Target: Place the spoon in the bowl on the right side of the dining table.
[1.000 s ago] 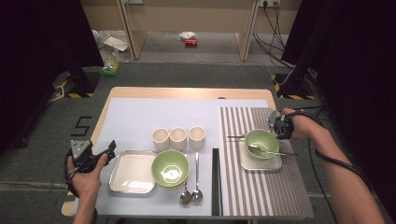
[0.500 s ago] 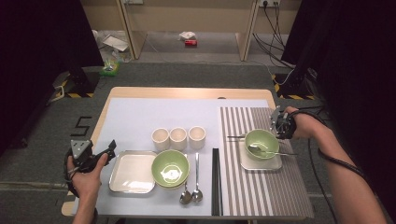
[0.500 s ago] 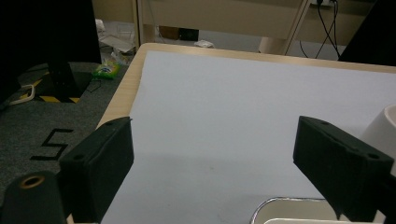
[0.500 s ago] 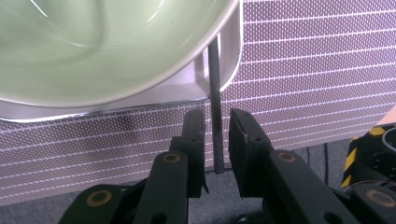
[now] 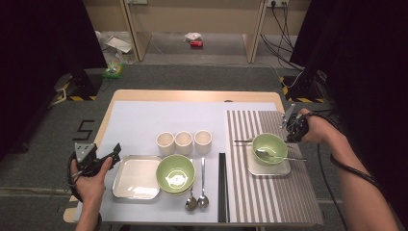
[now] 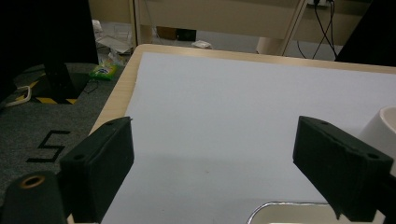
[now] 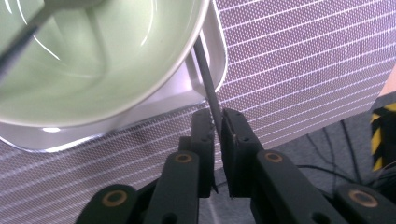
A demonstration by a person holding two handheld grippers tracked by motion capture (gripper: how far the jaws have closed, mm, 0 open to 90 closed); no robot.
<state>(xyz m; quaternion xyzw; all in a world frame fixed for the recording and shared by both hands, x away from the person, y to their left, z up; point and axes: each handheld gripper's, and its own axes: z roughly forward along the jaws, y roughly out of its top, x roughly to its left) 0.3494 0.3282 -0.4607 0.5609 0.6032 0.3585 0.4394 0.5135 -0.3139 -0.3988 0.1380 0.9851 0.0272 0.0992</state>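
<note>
Now the thin metal utensil [image 7: 206,74] sits pinched between the right tool [image 7: 217,122] jaws.

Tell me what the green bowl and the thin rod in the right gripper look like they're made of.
Green bowl: probably glazed ceramic or melamine, given its glossy streaked highlights. Thin rod, clamped in the right gripper: likely metal, being slim, grey and dully shiny, though coated plastic is possible.

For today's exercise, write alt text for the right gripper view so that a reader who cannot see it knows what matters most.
The right gripper has its two black jaws nearly shut around a thin dark rod, which runs up behind the rim of a pale green bowl. The bowl sits on a small silvery tray on a striped grey placemat.
</note>
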